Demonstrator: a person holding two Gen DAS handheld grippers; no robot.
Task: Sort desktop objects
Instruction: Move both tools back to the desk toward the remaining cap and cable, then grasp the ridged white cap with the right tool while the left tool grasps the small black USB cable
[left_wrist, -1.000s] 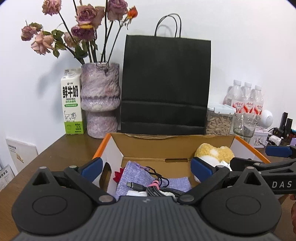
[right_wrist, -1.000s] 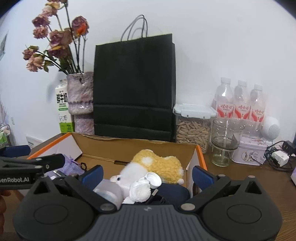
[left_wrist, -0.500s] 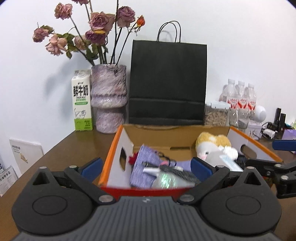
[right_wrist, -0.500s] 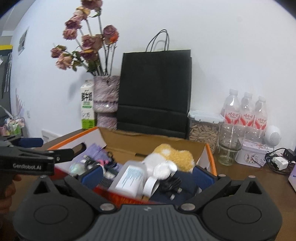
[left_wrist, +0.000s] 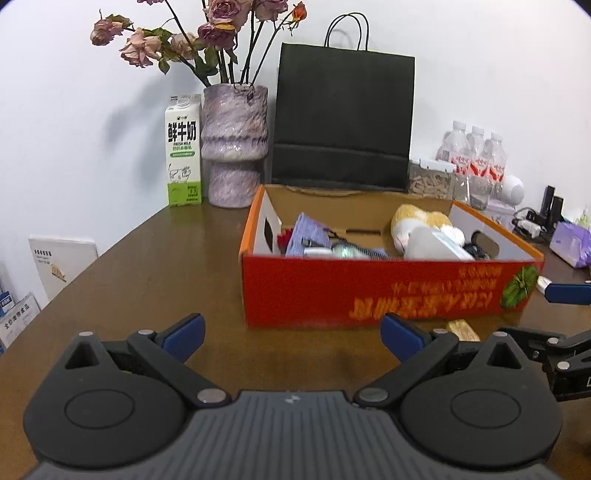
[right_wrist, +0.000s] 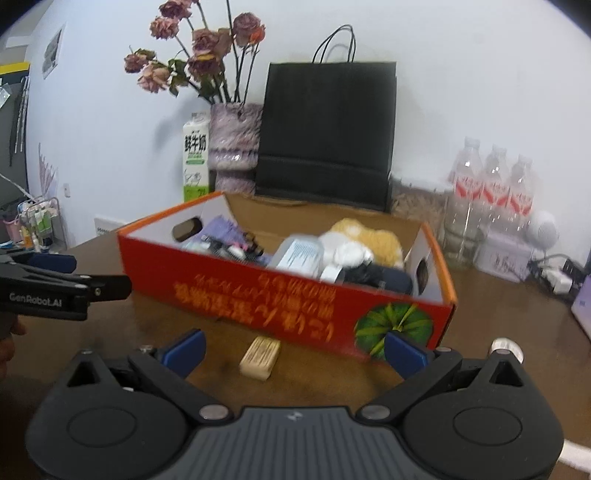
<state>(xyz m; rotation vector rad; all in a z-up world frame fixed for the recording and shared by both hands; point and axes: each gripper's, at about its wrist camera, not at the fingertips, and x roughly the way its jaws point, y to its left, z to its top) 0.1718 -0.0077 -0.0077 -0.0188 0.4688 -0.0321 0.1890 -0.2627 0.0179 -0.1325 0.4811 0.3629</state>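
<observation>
A red and orange cardboard box (left_wrist: 388, 291) (right_wrist: 280, 291) stands on the brown table, holding a purple pouch (left_wrist: 308, 236), cables, a white bottle (right_wrist: 299, 254) and a yellow-white plush toy (left_wrist: 419, 221) (right_wrist: 365, 236). A small tan block (right_wrist: 260, 357) lies on the table in front of the box; it also shows in the left wrist view (left_wrist: 461, 329). My left gripper (left_wrist: 291, 332) is open and empty, in front of the box's left half. My right gripper (right_wrist: 293, 345) is open and empty, just short of the tan block.
Behind the box stand a black paper bag (left_wrist: 341, 122), a purple vase of dried roses (left_wrist: 234, 144), a milk carton (left_wrist: 183, 149), a jar (left_wrist: 430, 181), water bottles (right_wrist: 495, 184) and a glass (right_wrist: 460, 236). A purple packet (left_wrist: 570, 245) and chargers lie at the right.
Both grippers have pulled back from above the box toward the table's front. The box's red front wall and the tan block now show. Both stay open and empty.
</observation>
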